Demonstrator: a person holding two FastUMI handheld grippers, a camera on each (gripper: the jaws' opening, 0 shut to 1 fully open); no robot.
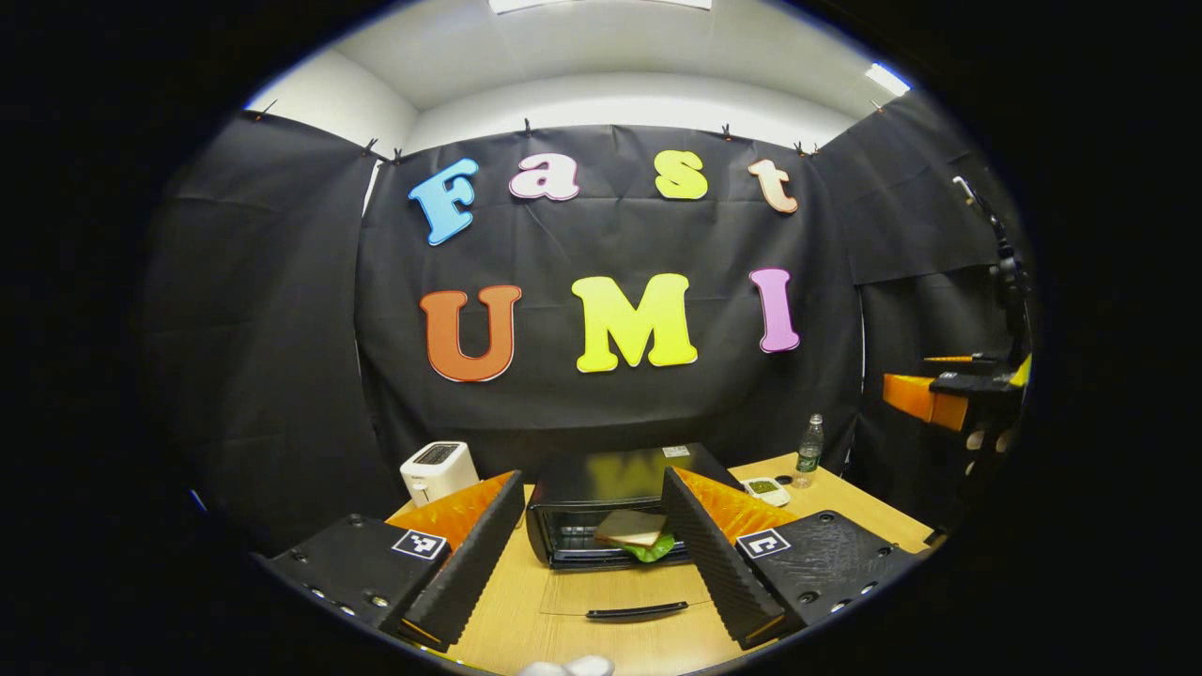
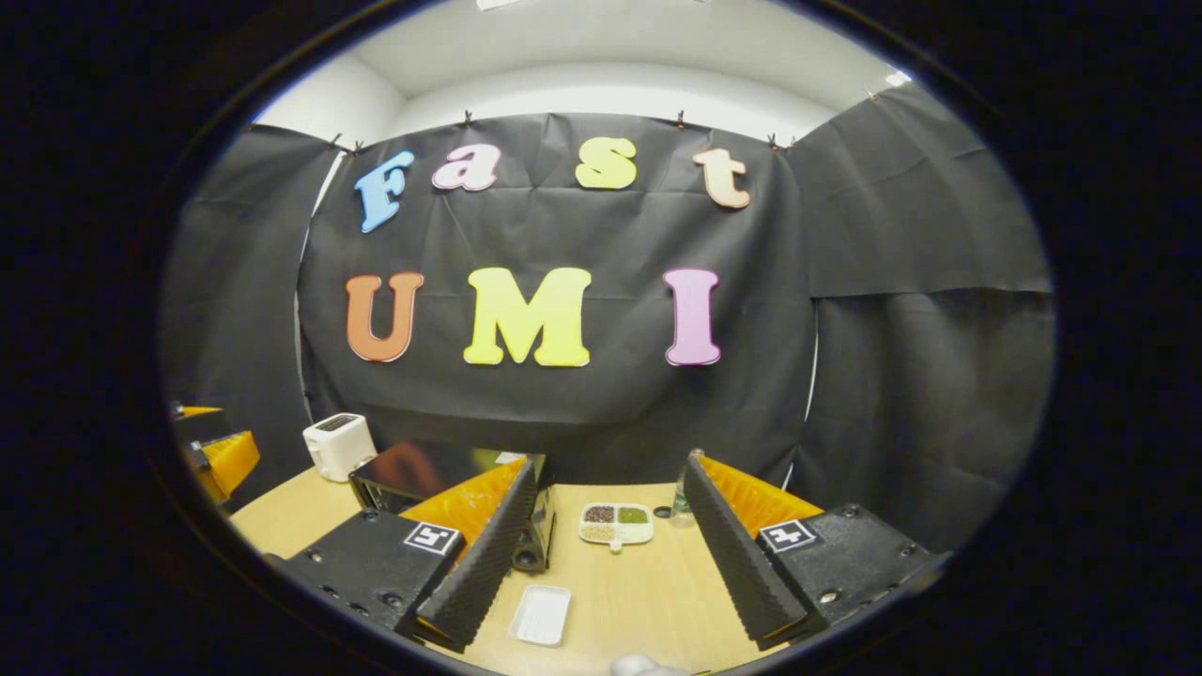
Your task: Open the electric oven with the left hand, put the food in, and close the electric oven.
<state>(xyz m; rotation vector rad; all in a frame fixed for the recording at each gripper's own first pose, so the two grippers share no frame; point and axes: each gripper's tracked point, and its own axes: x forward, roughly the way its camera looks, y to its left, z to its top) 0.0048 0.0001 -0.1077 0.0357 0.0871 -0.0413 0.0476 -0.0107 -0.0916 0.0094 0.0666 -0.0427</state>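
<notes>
- In the left gripper view, the electric oven (image 1: 615,498) sits on a pale wooden table (image 1: 610,648), a dark, glossy, box-shaped appliance whose long side runs left to right and whose mouth faces the camera.
- Its glass door (image 1: 624,593) lies folded down flat on the table toward the viewer, with a slim dark handle (image 1: 637,612) along the near edge.
- The food (image 1: 634,532), a flat slice of bread over a green leaf, rests on the wire rack just inside the opening.
- The left gripper (image 1: 596,563) has its fingers spread wide, holding nothing; the oven opening shows between them.
- A white toaster (image 1: 437,469) stands left of the oven; a clear bottle (image 1: 809,449) stands to its right.
- In the right gripper view, the right gripper (image 2: 606,573) is likewise spread wide and grips nothing.
- Between its fingers lie a white ribbed rectangular tray (image 2: 540,615) and, farther back, a white divided dish (image 2: 616,522) of grains.
- There the oven's end (image 2: 451,479) sits behind its left finger.
</notes>
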